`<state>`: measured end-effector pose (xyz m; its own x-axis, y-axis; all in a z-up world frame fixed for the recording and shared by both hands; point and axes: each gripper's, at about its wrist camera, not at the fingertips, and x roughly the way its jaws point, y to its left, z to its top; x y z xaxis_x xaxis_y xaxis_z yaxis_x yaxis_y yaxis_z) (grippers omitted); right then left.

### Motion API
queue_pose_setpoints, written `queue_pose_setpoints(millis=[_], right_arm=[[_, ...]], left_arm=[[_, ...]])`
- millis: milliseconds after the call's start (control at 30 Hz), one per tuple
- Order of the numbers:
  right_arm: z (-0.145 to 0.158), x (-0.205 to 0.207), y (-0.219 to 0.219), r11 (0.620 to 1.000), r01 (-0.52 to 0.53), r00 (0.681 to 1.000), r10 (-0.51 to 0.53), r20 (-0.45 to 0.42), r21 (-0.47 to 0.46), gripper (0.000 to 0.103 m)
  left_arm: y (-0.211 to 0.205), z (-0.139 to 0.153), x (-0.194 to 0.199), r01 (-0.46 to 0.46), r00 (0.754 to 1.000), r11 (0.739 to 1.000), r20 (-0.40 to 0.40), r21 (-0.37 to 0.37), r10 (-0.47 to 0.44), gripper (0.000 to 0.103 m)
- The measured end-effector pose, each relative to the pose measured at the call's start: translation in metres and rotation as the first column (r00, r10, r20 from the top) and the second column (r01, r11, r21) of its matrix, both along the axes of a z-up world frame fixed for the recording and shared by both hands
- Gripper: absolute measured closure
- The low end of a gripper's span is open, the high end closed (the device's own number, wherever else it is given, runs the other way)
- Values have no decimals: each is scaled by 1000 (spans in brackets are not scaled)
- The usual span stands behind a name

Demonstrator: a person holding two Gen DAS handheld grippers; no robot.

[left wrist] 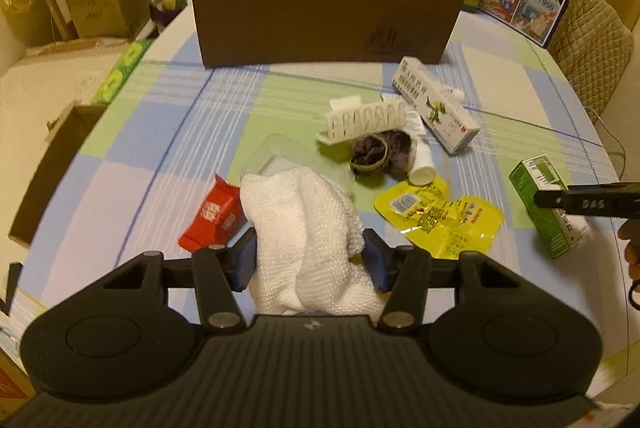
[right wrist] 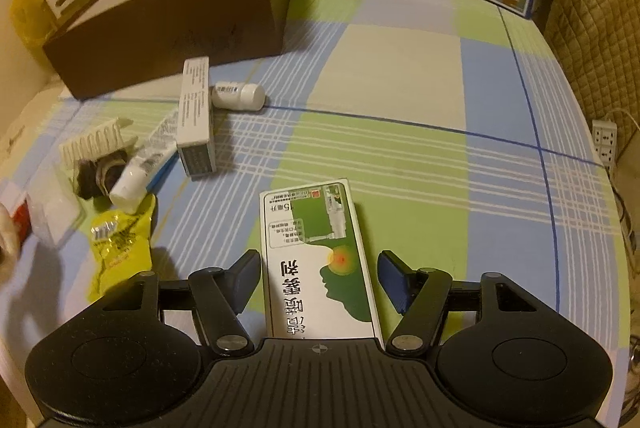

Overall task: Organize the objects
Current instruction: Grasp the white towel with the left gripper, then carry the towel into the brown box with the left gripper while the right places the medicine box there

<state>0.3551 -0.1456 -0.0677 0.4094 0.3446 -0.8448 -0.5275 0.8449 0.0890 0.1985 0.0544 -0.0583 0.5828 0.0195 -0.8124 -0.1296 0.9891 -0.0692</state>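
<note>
the brown cardboard box (left wrist: pixel 320 24) stands open at the far side of the checked tablecloth (left wrist: pixel 200 100); its white inner walls show, but its floor is hidden behind the front wall, so its contents cannot be told. a clear plastic tray (left wrist: pixel 288 156) lies near the middle, partly covered by the white cloth (left wrist: pixel 304 228).

the left gripper (left wrist: pixel 310 260) is clenched on the white cloth, both pads pressing its bunched folds; the cloth's lower end is cut off behind the gripper body.

the green-and-white carton (right wrist: pixel 316 260) lies flat on the tablecloth between the fingers of the right gripper (right wrist: pixel 320 280). its long axis runs away from the camera, along the fingers, with its printed text upside down in this view. the left pad sits at its edge, the right pad stands clear with a gap, so the grip is released. its near end is hidden under the gripper body.

a white comb-like clip (left wrist: pixel 364 120), a dark hair tie (left wrist: pixel 376 152), a long white carton (left wrist: pixel 436 108), a white tube (left wrist: pixel 420 164), a yellow sachet (left wrist: pixel 440 216) and a red packet (left wrist: pixel 212 216) lie clustered before the box.
</note>
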Motion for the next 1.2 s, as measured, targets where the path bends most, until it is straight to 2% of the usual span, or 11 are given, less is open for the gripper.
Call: queue_pose_setpoints(millis=[67, 100, 133, 267, 600, 933, 1200], right_arm=[[-3, -1, 3, 1000, -20, 1000, 20, 3, -21, 42], [-3, -2, 4, 999, -32, 999, 33, 10, -34, 48], [-3, -3, 4, 998, -47, 999, 48, 15, -38, 50], [1, -6, 4, 997, -75, 997, 75, 12, -27, 50], [60, 7, 17, 991, -70, 997, 67, 37, 112, 51], [107, 50, 90, 957, -134, 990, 117, 84, 255, 51], [128, 97, 157, 932, -154, 986, 122, 116, 328, 51]], left_arm=[[0, 5, 0, 5, 1000, 1000, 12, 11, -5, 53], [0, 7, 1, 5, 1000, 1000, 16, 17, -6, 53], [0, 9, 2, 6, 1000, 1000, 19, 21, -6, 53], [3, 15, 5, 11, 999, 1000, 35, 29, -12, 53], [24, 44, 38, 23, 992, 998, 120, 55, -30, 53], [44, 70, 102, 54, 975, 997, 211, 61, -66, 53], [64, 83, 172, 74, 964, 996, 251, 56, -86, 53]])
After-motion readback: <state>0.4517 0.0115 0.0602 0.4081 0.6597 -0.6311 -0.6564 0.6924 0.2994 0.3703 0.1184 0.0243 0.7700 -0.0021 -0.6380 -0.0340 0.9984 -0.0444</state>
